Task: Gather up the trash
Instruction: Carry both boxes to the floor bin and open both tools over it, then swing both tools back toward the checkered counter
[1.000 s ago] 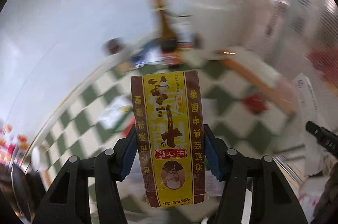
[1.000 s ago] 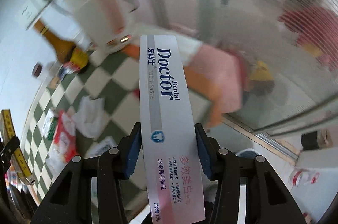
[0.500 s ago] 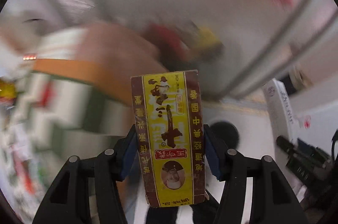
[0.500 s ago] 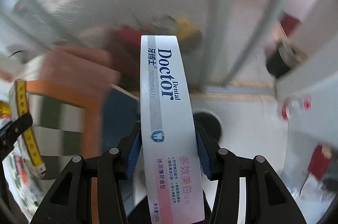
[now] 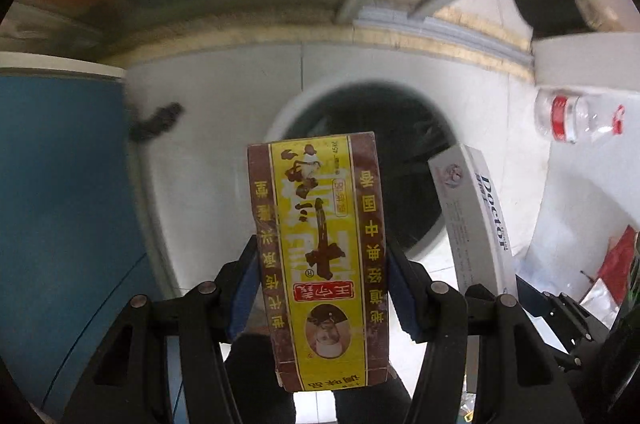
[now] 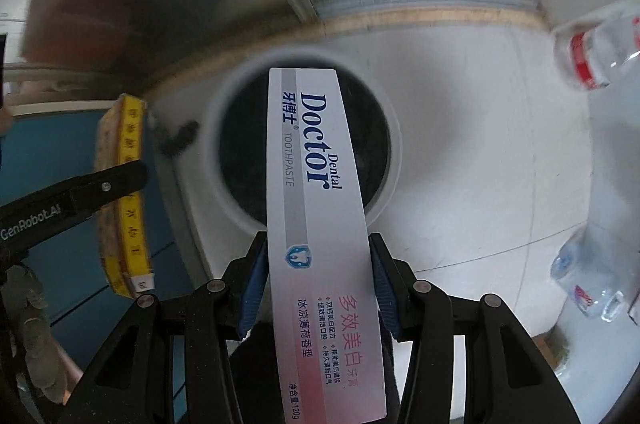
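Nearest in the left wrist view, the left gripper (image 5: 322,288) is clamped on a yellow and brown seasoning box (image 5: 320,260), its blue pads pressed to the box's two long sides. In the right wrist view, the right gripper (image 6: 318,284) is clamped the same way on a long white toothpaste box (image 6: 320,207) printed "Doctor". Both grips are unchanged from a second ago; neither box has slipped between the pads.

What has changed is what lies beyond them. A second ago a green and white checked tabletop strewn with litter was seen past both boxes. Now a round white trash bin (image 5: 280,127) with a dark liner is seen from above on a pale tiled floor, and both grippers are pointed steeply down at it. In the right wrist view the toothpaste box is lined up over the bin's dark mouth (image 6: 248,143). In the left wrist view the seasoning box overlaps the mouth too, with the toothpaste box (image 5: 476,216) close at its right.

Farther out, a clear plastic bottle (image 5: 572,119) with a red label is seen on a white surface, and a blue panel (image 5: 64,203) at the left.

Both items appear carried to the bin and not yet dropped; release seems the step due.
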{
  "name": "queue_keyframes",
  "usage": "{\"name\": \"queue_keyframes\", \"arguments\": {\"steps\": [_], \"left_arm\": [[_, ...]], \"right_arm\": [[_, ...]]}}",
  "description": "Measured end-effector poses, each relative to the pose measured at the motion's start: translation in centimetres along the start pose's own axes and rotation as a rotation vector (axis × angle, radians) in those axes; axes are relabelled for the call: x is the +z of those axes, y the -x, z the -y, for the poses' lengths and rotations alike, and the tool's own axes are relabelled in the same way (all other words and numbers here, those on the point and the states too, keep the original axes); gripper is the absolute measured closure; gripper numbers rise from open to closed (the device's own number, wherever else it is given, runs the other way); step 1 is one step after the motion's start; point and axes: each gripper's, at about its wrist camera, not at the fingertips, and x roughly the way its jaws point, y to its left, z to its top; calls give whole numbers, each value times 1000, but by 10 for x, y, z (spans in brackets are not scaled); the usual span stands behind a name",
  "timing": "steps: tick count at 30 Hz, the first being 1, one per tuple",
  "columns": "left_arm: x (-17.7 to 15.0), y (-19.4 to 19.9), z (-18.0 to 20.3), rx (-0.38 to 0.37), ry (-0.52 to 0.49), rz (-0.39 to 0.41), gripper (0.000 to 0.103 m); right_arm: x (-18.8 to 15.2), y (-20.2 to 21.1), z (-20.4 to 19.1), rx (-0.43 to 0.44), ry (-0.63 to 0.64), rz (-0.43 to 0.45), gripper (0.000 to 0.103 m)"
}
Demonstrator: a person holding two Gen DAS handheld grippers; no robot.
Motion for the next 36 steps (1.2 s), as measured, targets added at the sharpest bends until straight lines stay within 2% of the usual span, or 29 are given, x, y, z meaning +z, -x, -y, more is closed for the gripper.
{"name": "queue_keyframes", "arguments": {"steps": [4,8,9,10,11,13,15,16,17,26,28,31,36], "left_arm": [[10,-35,14,3,-20,-45,47],[12,-38,15,7,1,-58,45],[12,-35,16,20,3,-43,40],[12,-32,15,29,6,-32,21],[10,-27,13,30,6,-25,5],[6,-18,4,44,6,-2,3],[2,-7,0,74,0,23,3],[-1,-1,-2,86,-1,38,3],[-5,6,-3,98,-3,51,3],[-58,108,0,200,3,148,3],[-76,139,5,212,4,174,3],[-100,176,12,214,9,201,3],[-143,235,29,196,18,243,3]], "right_arm": [[14,-48,18,-4,5,-45,52],[19,-71,24,10,7,-86,50],[19,-73,25,13,3,-97,50],[19,-74,24,12,-3,-99,49],[18,-74,21,9,-3,-103,39],[17,-70,23,5,-13,-97,20],[14,-61,23,-17,-13,-82,14],[13,-57,23,-31,-11,-75,4],[10,-48,23,-49,-12,-58,0],[-26,46,12,-95,-27,39,0],[-33,71,-3,-97,-30,59,0],[-46,111,-14,-105,-30,94,0],[-86,199,-25,-112,-16,171,0]]}}
